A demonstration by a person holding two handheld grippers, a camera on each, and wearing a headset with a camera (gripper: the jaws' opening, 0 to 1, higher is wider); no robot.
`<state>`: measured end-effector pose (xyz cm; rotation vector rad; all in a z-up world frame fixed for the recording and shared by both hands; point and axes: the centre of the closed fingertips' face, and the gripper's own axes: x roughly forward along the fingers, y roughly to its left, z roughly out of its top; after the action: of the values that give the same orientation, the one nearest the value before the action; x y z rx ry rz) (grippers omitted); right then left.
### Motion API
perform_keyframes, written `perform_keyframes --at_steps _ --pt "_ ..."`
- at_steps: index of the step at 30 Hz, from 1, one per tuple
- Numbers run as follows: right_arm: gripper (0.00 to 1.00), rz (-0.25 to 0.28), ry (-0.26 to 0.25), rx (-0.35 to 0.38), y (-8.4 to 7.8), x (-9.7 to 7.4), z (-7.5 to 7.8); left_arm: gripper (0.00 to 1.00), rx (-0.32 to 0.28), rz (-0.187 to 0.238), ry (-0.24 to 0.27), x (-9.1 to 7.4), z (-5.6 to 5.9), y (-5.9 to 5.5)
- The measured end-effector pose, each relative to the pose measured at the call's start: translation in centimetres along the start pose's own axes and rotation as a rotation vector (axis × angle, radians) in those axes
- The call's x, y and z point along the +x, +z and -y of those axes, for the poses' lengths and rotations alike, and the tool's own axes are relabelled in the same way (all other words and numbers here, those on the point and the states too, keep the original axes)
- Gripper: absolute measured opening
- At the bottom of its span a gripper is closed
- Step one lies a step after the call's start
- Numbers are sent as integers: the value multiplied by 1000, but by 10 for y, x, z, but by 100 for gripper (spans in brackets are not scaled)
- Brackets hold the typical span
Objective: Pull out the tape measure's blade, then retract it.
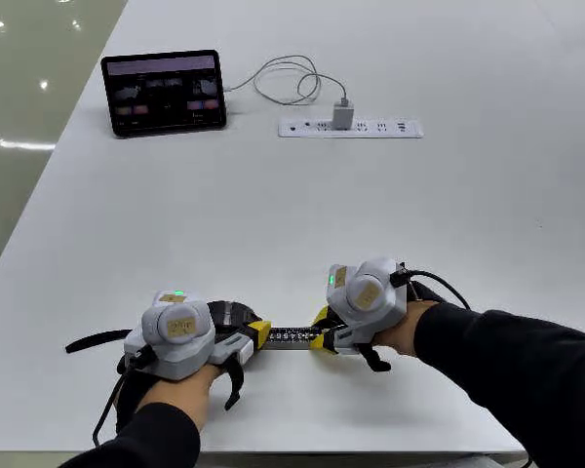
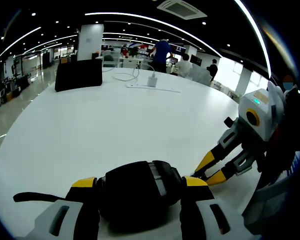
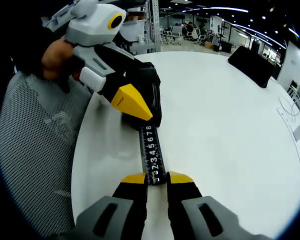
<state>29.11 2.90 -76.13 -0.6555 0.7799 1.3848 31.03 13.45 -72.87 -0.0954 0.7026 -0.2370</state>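
Both closed: left gripper (image 2: 140, 182) clasps the black case (image 3: 149, 85); right gripper (image 3: 157, 178) pinches the blade (image 3: 150, 147) by its end, a short stretch out.

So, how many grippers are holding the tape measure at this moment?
2. The left gripper clamps the black case between its jaws; the right gripper pinches the end of the pulled-out blade, right of the case in the head view.
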Motion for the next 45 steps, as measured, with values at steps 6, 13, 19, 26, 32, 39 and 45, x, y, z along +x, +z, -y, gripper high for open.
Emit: perform_keyframes --at_steps 6,13,19,26,32,39,45 --pt "10 12 -1 -6 5 4 0 61 -2 0 -2 0 0 0" --pt "10 16 -3 -2 9 7 -1 61 -2 2 -4 0 0 0" --pt "10 9 -3 -9 12 10 -2 61 0 4 -4 0 0 0" --pt "10 25 -8 -10 15 11 -4 61 -1 5 -4 0 0 0" --pt "10 35 -4 -13 19 14 -4 61 -3 7 -4 -1 0 -1" --pt "10 49 1 -10 24 15 -5 61 -4 6 -6 -1 0 0" --pt "9 68 4 3 28 17 -5 61 -6 9 -6 0 0 -1"
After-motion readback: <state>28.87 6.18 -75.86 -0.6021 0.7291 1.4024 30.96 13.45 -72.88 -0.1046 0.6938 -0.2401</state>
